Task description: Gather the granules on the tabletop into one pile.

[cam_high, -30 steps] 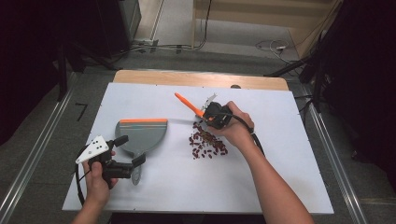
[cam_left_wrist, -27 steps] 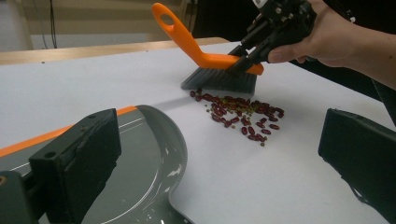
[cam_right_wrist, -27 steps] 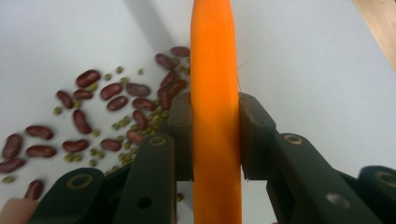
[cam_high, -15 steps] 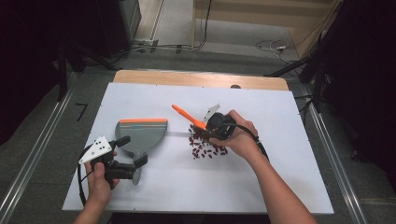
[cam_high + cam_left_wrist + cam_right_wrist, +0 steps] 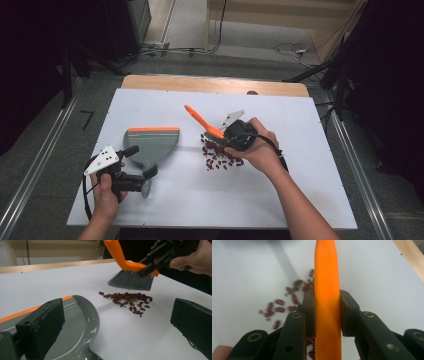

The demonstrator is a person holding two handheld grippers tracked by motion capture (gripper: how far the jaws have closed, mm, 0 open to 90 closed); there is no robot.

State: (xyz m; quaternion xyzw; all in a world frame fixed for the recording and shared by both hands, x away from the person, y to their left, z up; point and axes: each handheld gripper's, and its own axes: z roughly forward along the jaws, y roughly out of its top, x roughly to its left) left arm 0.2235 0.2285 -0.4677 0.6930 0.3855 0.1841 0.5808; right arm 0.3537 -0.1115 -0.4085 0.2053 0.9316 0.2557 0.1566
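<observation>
White table top (image 5: 310, 165) at centre, bare wooden strip (image 5: 210, 84) along its far edge. Grey floor (image 5: 45, 130) around table; metal rails (image 5: 35, 170) flank it left and right. Beyond table: cables (image 5: 190, 50) on floor, wooden panel (image 5: 280, 12). Both sides dark (detail unreadable).

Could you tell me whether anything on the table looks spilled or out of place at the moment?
Yes: a scatter of red beans lies loose on the white table, beside the grey dustpan. The brush, gripped by the right tongs, hovers just above them.
</observation>
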